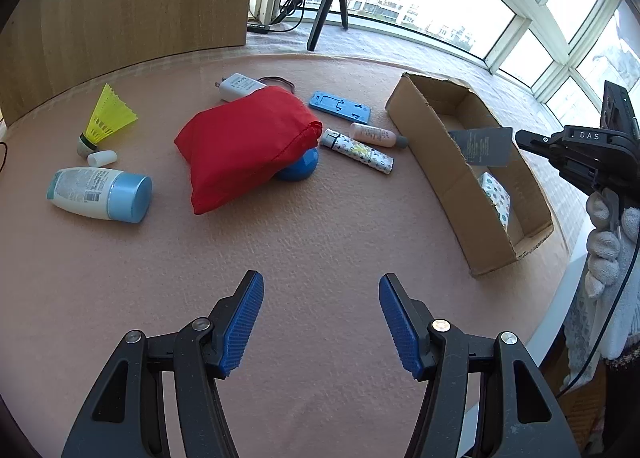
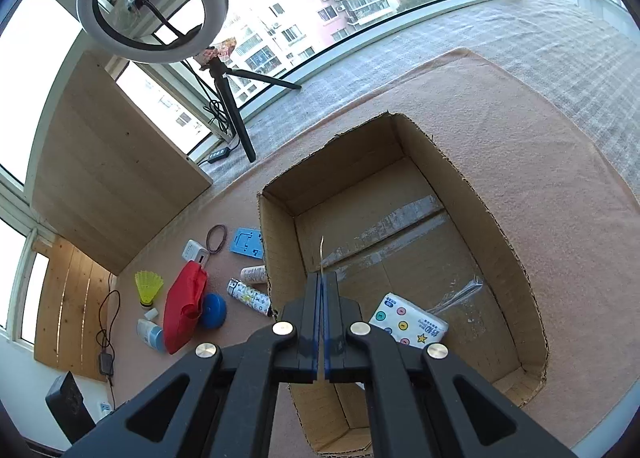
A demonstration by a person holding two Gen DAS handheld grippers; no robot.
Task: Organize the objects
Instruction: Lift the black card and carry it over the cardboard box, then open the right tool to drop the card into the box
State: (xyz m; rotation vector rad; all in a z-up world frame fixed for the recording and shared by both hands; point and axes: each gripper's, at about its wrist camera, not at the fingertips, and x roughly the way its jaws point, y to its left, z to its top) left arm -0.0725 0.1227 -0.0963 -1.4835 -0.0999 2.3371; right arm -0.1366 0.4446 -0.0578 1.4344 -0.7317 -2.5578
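Cardboard box [image 1: 436, 146] sits right; above it the right gripper [image 2: 321, 278] pinches a thin grey card [image 1: 482, 146] — left gripper [image 1: 321, 290] gapes wide, empty.

Table cover [image 1: 320, 242]: pink, matt, pebbled felt-like texture.
Cardboard box [image 1: 448, 174]: brown corrugated board, raw torn edges; glossy tape strips across the inside floor.
Red bag [image 1: 244, 142], left of the box: thin woven cloth, slight sheen, stitched hem.
Lotion bottle [image 1: 96, 194], left of the box: smooth white plastic, paper label, satin blue cap.
Shuttlecock [image 1: 106, 118]: translucent yellow plastic skirt.
Left gripper [image 1: 321, 322]: ribbed blue rubbery pads, matt black plastic arms, polished metal rivets.
Panel [image 1: 120, 6], behind the box: pale wood grain, matt.
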